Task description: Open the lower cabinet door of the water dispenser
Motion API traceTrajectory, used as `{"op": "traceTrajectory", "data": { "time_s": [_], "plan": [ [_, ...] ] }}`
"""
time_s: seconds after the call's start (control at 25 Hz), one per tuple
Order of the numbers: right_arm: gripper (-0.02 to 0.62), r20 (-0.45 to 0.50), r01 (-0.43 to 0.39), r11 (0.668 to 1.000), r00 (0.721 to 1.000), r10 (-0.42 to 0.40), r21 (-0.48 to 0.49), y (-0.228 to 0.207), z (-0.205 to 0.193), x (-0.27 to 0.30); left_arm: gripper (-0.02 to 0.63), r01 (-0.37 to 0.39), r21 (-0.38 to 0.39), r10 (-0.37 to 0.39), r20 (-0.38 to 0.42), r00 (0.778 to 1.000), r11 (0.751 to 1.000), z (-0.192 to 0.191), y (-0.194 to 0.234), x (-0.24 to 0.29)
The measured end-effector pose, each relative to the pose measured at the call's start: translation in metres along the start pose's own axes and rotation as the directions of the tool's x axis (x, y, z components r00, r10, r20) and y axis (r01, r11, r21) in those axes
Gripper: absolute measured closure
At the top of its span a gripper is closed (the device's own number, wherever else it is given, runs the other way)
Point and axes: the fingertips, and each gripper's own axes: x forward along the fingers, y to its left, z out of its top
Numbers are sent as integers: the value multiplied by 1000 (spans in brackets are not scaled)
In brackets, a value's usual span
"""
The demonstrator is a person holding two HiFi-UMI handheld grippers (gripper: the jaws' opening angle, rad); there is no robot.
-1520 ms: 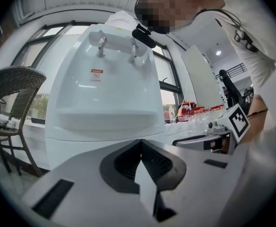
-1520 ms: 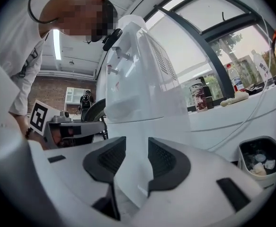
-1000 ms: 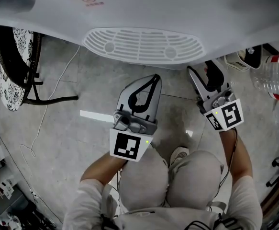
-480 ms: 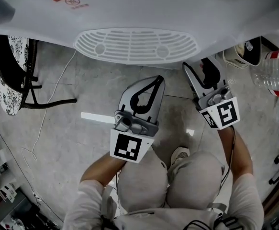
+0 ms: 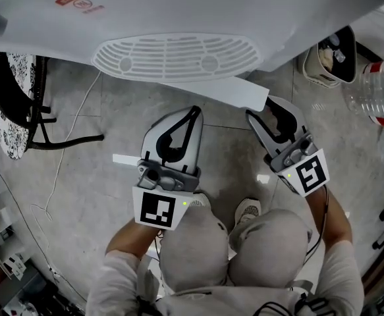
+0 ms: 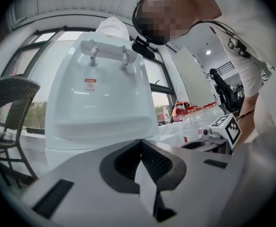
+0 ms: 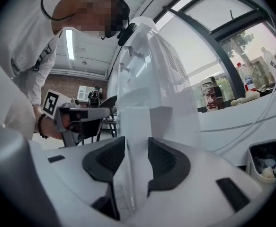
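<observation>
The white water dispenser point(image 5: 178, 12) fills the top of the head view, its grilled drip tray point(image 5: 177, 56) jutting out. Below the tray the lower cabinet door point(image 5: 228, 91) stands swung out a little as a white slanting panel. My right gripper point(image 5: 265, 108) is at the door's free edge; its jaws are closing. In the right gripper view the door edge point(image 7: 137, 122) fills the gap between the pads of the right gripper point(image 7: 137, 148). My left gripper point(image 5: 195, 110) hovers left of it, shut and holding nothing; its tips meet in the left gripper view point(image 6: 140, 143), facing the dispenser point(image 6: 100, 103).
A dark wicker chair point(image 5: 20, 104) and a loose cable point(image 5: 66, 150) are on the left. At the right stand a waste bin point(image 5: 333, 58) and clear plastic bottles point(image 5: 376, 91). The person's knees point(image 5: 238, 242) are just behind both grippers. The floor is grey tile.
The cabinet door, flush before, now stands swung out below the drip tray. The right gripper's jaws have narrowed onto its edge and it drew back toward the person. The left gripper shifted slightly left.
</observation>
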Motion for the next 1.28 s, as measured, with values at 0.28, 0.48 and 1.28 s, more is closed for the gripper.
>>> {"op": "traceTrajectory", "data": {
  "time_s": [0.28,0.48,1.28],
  "plan": [
    [436,-53,-99,993,994,96,-64,36,-2,-11,600,-62,16,63,-53,997,998,-17,12,-37],
    [436,-60,-135,988,990,131,-79,57,-5,-16,600,-113,6,113,-83,990,994,-26,20,-58],
    [537,-123,-452,891,883,452,28,212,-19,2,601,-378,2,376,-107,921,926,3,48,-143]
  ]
}}
